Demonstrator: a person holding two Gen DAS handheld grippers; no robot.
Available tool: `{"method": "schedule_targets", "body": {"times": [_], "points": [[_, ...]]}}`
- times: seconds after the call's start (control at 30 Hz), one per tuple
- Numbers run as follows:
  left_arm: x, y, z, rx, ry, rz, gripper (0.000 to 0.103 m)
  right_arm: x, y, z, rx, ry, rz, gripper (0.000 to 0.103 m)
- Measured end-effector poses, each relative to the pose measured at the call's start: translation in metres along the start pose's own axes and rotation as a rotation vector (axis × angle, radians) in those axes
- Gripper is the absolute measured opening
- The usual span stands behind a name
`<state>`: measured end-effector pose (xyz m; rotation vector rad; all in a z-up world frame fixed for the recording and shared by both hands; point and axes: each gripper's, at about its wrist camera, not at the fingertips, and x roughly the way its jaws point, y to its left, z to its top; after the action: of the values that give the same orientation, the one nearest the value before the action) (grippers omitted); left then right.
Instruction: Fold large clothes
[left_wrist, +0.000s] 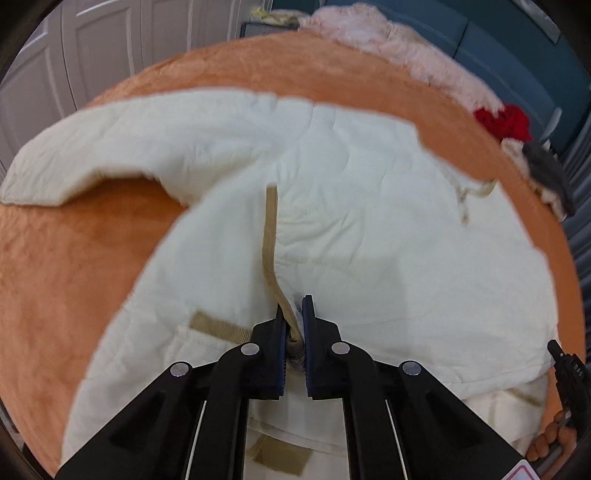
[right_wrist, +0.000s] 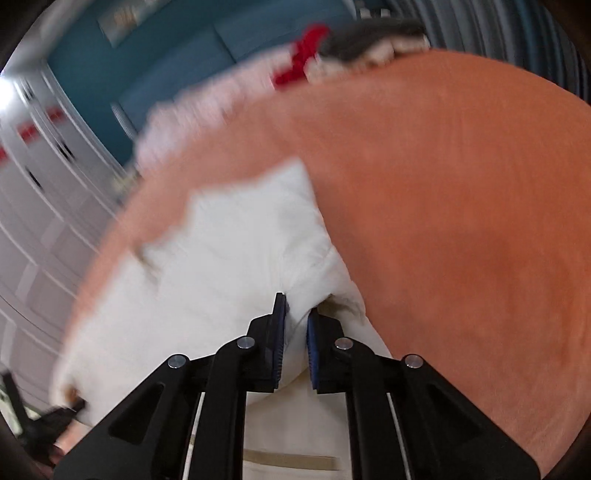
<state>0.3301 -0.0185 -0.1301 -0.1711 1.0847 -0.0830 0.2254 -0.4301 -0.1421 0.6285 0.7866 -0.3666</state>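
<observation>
**Both grippers pinching the cream jacket on the orange blanket**

Your left gripper is pressed together on the tan trim strip of the cream quilted jacket, which lies spread across the orange blanket. Your right gripper pinches a bunched fold of the same jacket. A red garment and pink fluffy throw sit at the blanket's far edge.

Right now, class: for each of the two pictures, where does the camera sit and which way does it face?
Left wrist: rides the left gripper, facing across the cream jacket on the orange blanket; fingers clamp its tan-trimmed edge.
Right wrist: rides the right gripper, facing over a bunched part of the jacket; fingers pinch white cloth.
Shared: jacket, blanket, red cloth.
</observation>
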Motion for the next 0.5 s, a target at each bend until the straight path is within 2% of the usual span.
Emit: {"method": "schedule_targets", "body": {"times": [0.07, 0.17, 0.2, 0.23, 0.27, 0.3, 0.33, 0.43, 0.5], "points": [[0.002, -0.001, -0.008, 0.032, -0.031, 0.031, 0.008, 0.0, -0.001, -0.003, -0.009, -0.001, -0.009, 0.012], [-0.003, -0.005, -0.011, 0.064, -0.068, 0.071, 0.014, -0.011, 0.017, -0.001, -0.075, -0.013, -0.097, 0.02], [-0.007, -0.003, -0.012, 0.065, -0.072, 0.075, 0.02, -0.017, 0.021, -0.002, -0.095, -0.022, -0.124, 0.026], [-0.011, -0.002, -0.012, 0.066, -0.075, 0.082, 0.031, -0.028, 0.029, -0.004, -0.123, -0.047, -0.147, 0.032], [-0.018, 0.0, -0.012, 0.062, -0.082, 0.09, 0.038, -0.036, 0.029, -0.004, -0.134, -0.067, -0.151, 0.034], [-0.027, 0.005, -0.012, 0.056, -0.098, 0.1, 0.05, -0.05, 0.035, -0.007, -0.156, -0.105, -0.143, 0.037], [-0.04, 0.009, -0.013, 0.047, -0.133, 0.11, 0.055, -0.061, 0.042, -0.011, -0.175, -0.127, -0.127, 0.039], [-0.072, 0.008, -0.012, 0.029, -0.212, 0.104, 0.057, -0.073, 0.075, -0.02, -0.256, -0.149, -0.042, 0.044], [-0.083, -0.005, -0.008, 0.036, -0.234, 0.049, 0.061, -0.066, 0.107, -0.031, -0.332, -0.117, 0.013, 0.045]]}}
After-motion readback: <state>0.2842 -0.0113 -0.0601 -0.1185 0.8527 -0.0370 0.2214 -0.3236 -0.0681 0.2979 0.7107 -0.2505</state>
